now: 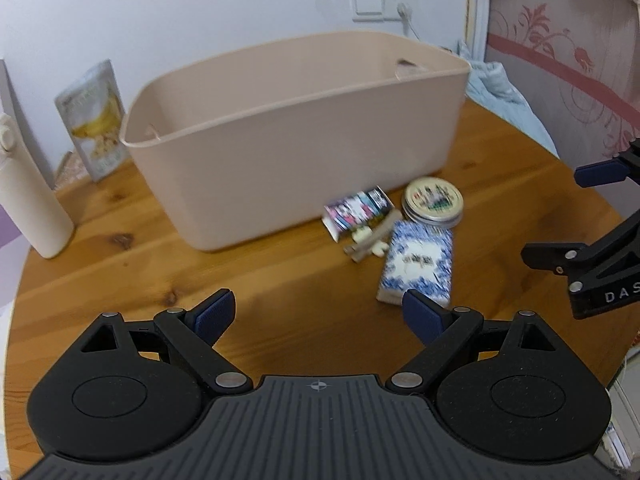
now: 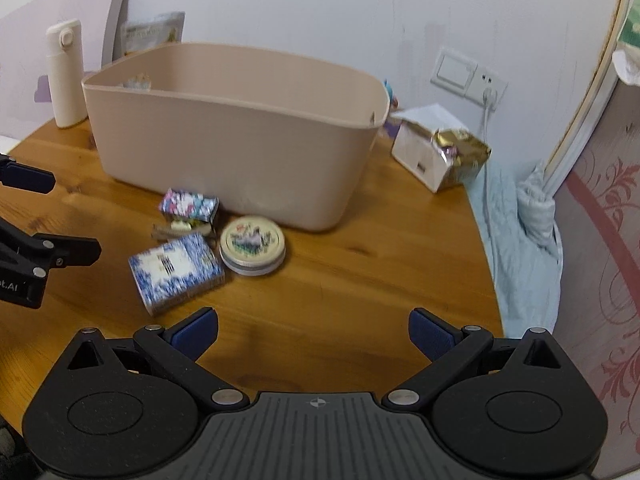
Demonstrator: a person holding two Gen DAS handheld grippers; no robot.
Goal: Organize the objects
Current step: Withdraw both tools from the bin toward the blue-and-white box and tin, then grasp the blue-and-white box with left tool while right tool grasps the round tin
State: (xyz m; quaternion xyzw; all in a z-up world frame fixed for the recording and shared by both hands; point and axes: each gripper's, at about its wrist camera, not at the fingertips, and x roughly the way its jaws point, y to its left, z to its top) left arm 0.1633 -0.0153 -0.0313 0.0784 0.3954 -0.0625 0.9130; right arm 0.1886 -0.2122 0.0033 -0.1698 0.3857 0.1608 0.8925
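A beige plastic bin stands on the round wooden table. In front of it lie a blue-and-white patterned box, a round tin with a printed lid, a small colourful box and a hair clip. My left gripper is open and empty, low over the table before the items. My right gripper is open and empty, to the right of the items.
A white bottle and a snack pouch stand at the back left. A white box with a gold bag sits right of the bin. A light-blue cloth hangs over the table's right edge.
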